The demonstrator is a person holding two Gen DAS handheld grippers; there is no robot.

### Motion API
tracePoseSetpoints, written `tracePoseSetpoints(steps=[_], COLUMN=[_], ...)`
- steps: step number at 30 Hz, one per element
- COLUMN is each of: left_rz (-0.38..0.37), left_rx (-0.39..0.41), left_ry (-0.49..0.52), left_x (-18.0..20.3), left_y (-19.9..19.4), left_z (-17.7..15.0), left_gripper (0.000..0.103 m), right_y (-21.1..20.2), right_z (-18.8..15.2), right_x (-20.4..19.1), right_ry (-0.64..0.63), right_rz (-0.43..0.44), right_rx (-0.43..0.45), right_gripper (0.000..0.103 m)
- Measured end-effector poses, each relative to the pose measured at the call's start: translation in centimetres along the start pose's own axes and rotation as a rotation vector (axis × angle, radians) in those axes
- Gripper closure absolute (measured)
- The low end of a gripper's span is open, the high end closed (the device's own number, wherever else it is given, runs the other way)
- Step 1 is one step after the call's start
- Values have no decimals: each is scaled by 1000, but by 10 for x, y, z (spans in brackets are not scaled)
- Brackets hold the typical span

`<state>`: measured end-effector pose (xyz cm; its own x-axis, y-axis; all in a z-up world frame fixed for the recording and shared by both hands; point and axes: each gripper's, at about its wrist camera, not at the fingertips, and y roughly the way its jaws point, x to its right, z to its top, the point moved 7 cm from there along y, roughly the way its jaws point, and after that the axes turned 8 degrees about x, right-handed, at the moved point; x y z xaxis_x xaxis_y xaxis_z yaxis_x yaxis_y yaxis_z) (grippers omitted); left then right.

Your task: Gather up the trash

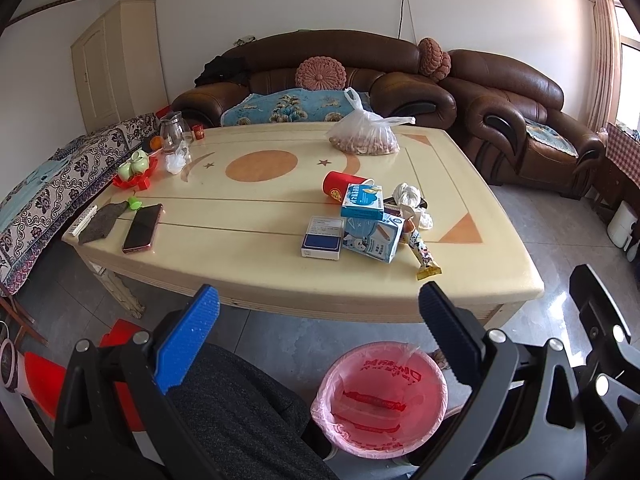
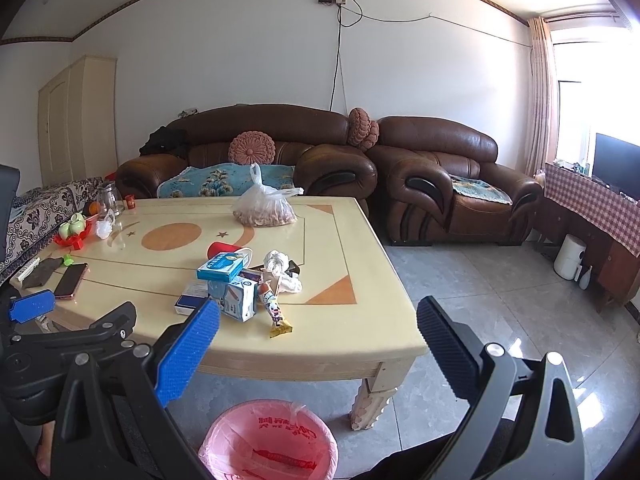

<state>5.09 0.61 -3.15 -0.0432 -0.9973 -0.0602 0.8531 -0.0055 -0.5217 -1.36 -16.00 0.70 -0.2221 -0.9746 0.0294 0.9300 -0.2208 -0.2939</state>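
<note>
Left wrist view: left gripper point(image 1: 318, 312) jaws wide, empty, held near the cream worktop point(image 1: 248, 264). The trash pile point(image 1: 372, 220) of cartons, wrapper and tissue lies right of centre; the pink-lined bin point(image 1: 380, 396) stands on the grey tiled floor below.

Right wrist view: right gripper point(image 2: 318, 328) jaws wide, empty. Brown sofas point(image 2: 256, 152) line the far wall.

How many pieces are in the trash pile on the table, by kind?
Blue-and-white boxes: 3
Red cup: 1
Crumpled white tissues: 2
Snack wrapper: 1
Total: 7, plus a dark item half hidden behind the boxes that I cannot identify.
</note>
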Motion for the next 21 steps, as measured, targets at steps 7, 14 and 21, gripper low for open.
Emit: tracePoseSetpoints(steps=[7, 14, 21], left_rz=[1, -3, -5], left_rx=[2, 4, 7], left_ry=[-1, -9, -7], left_x=[-2, -2, -2], left_y=[-2, -5, -7], left_z=[4, 5, 8], left_gripper=[5, 5, 5], right_y=[1, 4, 0], right_z=[3, 4, 4], right_x=[2, 3, 3], right_ry=[-5, 5, 8], right_rz=[3, 23, 30], right_rx=[7, 1, 14], right_gripper=[6, 6, 6])
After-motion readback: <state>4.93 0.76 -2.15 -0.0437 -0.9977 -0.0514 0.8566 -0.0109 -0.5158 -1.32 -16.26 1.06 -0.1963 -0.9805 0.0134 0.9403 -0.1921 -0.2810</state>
